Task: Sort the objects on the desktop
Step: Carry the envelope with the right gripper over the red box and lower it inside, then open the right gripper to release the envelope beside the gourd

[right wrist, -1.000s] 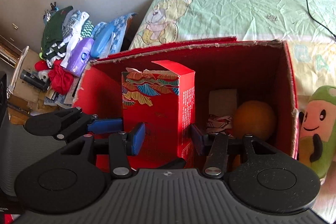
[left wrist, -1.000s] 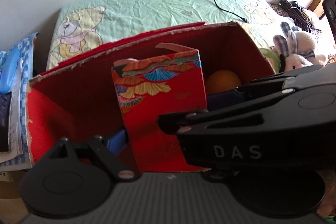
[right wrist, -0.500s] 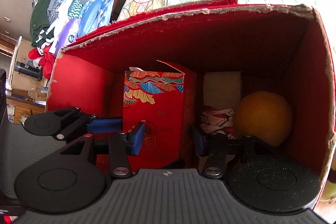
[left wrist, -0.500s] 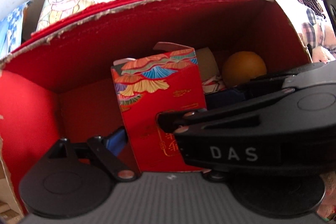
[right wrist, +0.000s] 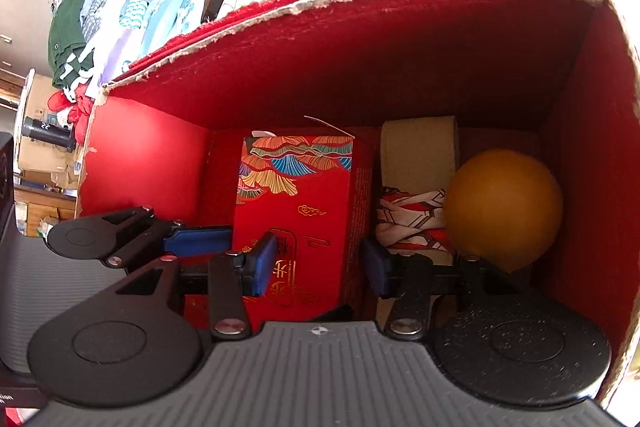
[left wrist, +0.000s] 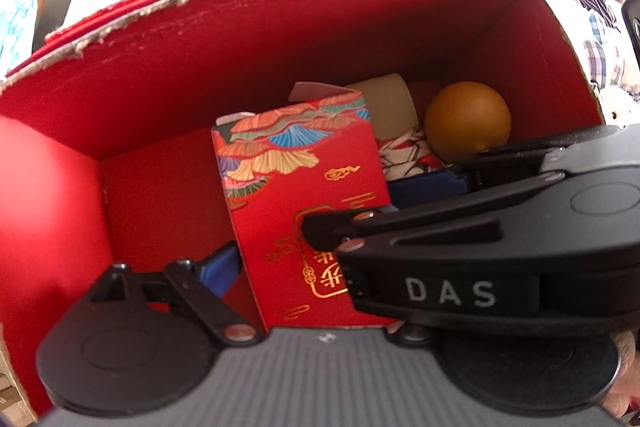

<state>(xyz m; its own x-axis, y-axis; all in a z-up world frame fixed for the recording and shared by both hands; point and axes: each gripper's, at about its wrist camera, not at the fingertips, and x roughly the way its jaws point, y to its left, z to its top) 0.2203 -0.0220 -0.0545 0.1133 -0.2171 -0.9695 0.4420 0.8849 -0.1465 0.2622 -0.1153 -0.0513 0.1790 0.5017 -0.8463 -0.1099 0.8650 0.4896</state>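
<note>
Sinking w/ both grippers, red carton (right wrist: 304, 211) now deep in box (right wrist: 360, 67) (orange (right wrist: 502, 209) beside).

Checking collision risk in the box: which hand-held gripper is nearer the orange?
Right. The right hand-held gripper has one finger beside the carton on the orange's side; the left hand-held gripper is across the carton from the orange.

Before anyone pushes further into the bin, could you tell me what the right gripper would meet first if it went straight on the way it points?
The right gripper already has the red carton between its blue pads. Straight ahead it would only push that carton toward the red box's back wall, though depth is hard to judge.
</note>
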